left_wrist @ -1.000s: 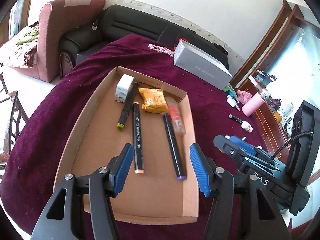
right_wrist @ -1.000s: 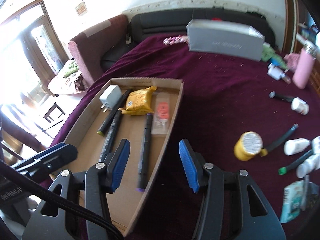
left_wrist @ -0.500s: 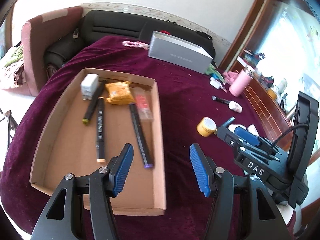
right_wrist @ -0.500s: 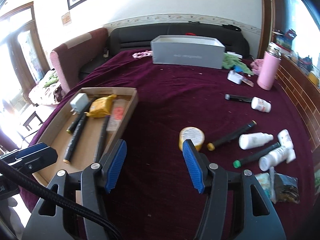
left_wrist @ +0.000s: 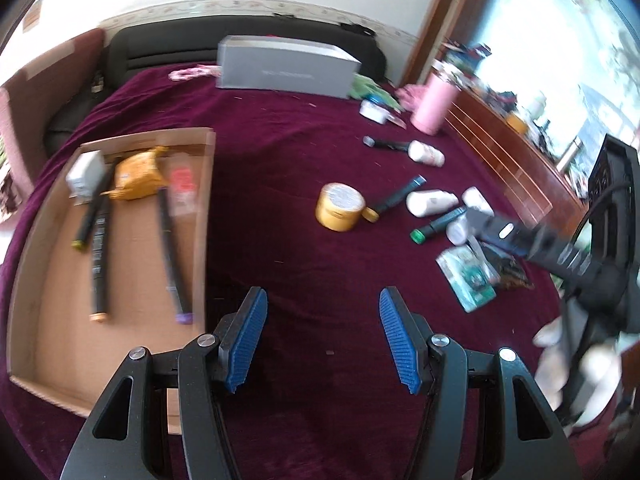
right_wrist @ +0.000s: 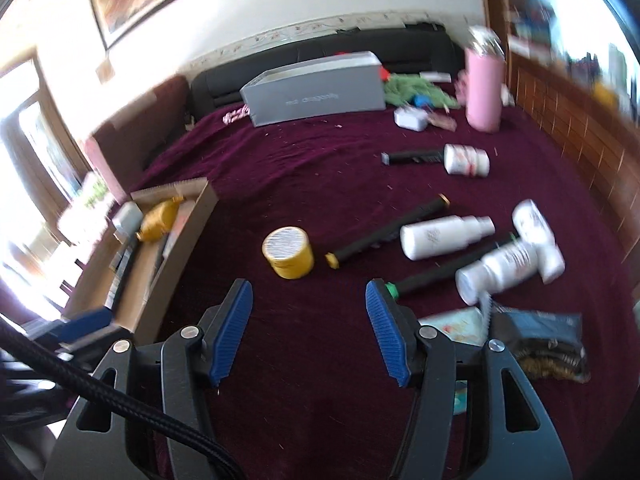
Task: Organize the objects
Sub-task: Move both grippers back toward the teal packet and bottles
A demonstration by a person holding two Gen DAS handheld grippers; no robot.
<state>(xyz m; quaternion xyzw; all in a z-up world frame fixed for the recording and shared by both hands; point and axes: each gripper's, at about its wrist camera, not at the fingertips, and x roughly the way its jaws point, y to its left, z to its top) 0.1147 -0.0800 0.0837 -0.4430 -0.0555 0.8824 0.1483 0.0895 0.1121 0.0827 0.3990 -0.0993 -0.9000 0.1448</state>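
1. I see a maroon-clothed table (left_wrist: pixel 304 160); a black sofa (left_wrist: pixel 160 46) runs behind its far edge.
2. Cardboard tray (left_wrist: pixel 206 216) of markers sits at the left edge; loose bottles (right_wrist: pixel 444 236) lie blurred at the right edge.
3. My left gripper (left_wrist: pixel 322 336) and right gripper (right_wrist: pixel 308 330) both gape, holding nothing.

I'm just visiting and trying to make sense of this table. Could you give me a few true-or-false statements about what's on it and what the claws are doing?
1. Both claws are open and hold nothing. True: left claw, right claw.
2. The yellow jar lies inside the cardboard tray. False: it stands on the maroon cloth, beside the tray.
3. Three black markers lie in the tray. True.
4. The pink bottle has tipped over. False: it stands upright.
5. The grey box sits at the far end. True.
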